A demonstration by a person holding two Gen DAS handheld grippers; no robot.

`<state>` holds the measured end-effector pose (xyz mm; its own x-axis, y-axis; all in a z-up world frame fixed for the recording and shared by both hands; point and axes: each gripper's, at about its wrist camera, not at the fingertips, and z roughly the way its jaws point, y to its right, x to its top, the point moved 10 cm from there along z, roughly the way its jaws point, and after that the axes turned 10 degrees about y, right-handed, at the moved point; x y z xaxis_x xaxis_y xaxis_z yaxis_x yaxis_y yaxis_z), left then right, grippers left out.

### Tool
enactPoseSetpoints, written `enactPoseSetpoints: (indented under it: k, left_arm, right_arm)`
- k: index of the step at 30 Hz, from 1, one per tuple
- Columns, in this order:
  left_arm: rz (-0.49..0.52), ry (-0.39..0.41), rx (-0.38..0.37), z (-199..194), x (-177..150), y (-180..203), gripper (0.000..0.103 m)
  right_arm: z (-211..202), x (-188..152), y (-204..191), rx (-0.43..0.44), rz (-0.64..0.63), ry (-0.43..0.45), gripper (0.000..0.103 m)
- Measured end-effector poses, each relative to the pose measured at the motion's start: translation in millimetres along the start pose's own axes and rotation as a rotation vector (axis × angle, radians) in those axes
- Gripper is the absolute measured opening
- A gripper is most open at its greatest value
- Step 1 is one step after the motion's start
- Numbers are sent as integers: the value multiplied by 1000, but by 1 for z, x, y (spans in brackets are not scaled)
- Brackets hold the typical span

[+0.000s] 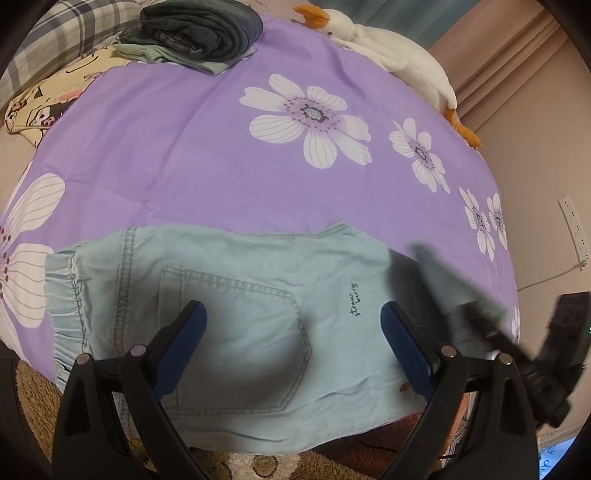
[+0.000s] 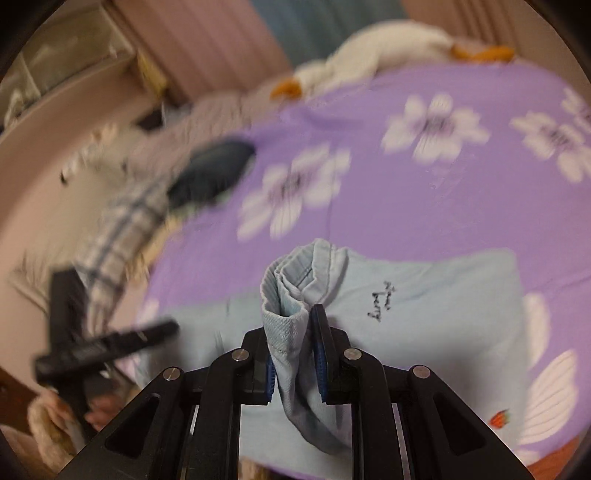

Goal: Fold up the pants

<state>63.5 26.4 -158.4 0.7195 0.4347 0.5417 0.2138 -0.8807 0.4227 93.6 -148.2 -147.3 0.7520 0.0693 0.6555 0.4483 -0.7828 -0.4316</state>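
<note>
Light blue denim pants [image 1: 236, 295] lie folded on the purple flowered bedspread [image 1: 207, 162], near its front edge, back pocket up and elastic waistband at the left. My left gripper [image 1: 293, 314] is open and empty, hovering over the pocket area. My right gripper [image 2: 293, 325] is shut on a bunched fold of the pants [image 2: 295, 295] and lifts it above the rest of the fabric [image 2: 424, 314]. The right gripper shows blurred at the pants' right end in the left wrist view [image 1: 461, 295].
A pile of dark folded clothes [image 1: 203, 33] sits at the far side of the bed by a plaid pillow [image 1: 62, 40]. A white plush goose [image 1: 388, 55] lies along the back right edge. A brown fuzzy rug [image 1: 33, 398] lies below the bed's front edge.
</note>
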Motion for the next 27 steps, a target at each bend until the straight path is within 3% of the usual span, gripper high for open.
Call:
enactPoseSetpoints:
  k: [6,11,13,15,16,18,22,27]
  left_arm:
    - [1,-28,-18,8,-8,4,96]
    - [24,-54,-39,18,-10,16,96]
    - [44,-56,-70,20,-8,26,96]
    - [62,-67,-115,24,-8,39,96]
    - [67,-75,-130,26,-8,43,96]
    - [85,-100,-174,35,-12,57,96]
    - [106,-186,-248,65,-26,86,94]
    - [85,-318,-310,99,-45,112,74]
  right_arm:
    - [36,-56,-1,-51,3,-208,19]
    - [36,-60,-1,-69,-22,-236,23]
    - [27,-57,-1,-32,9,-250,47]
    - [9,-47,-2,13,12,-209,67]
    - [-4,-39,0,15,9,-170,70]
    - [-26,-26,12,-16,8,-106,70]
    - [-57,-12,65,-174,77,-21,70]
    - [-77,-22,129,-341,216,-9,70]
